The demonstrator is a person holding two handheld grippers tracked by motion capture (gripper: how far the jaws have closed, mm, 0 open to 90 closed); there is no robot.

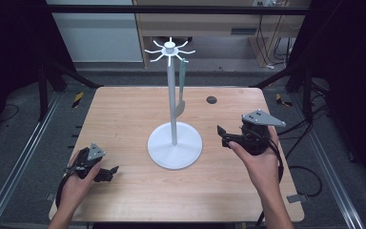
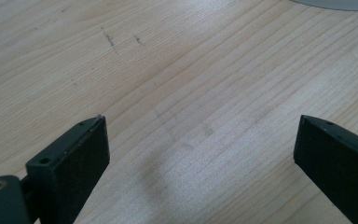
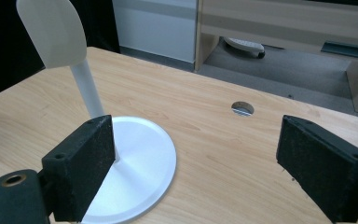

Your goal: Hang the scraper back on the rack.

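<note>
A white stand [image 1: 174, 143] sits at the middle of the wooden worktop [image 1: 124, 114] in the high view: a round flat base, a thin upright pole, and a crown of small hooks [image 1: 169, 49] near the top centre of the frame. From one hook hangs a spatula [image 1: 181, 90] with a greenish handle, its pale blade down beside the pole and clear of the base (in the right gripper view the blade [image 3: 51, 32] shows at the upper left).

The left gripper [image 1: 106, 173] lies low at the lower left of the high view, held in the person's left hand [image 1: 76, 183], its jaws spread with bare wood between them. The right gripper [image 1: 222, 136] sits right of centre in the right hand [image 1: 259, 162], jaws spread wide and holding nothing, pointed toward the base.

A small round hole [image 1: 211, 99] marks the worktop toward its far edge, right of the pole. Open wood surrounds the base on every side, widest at the upper left.
</note>
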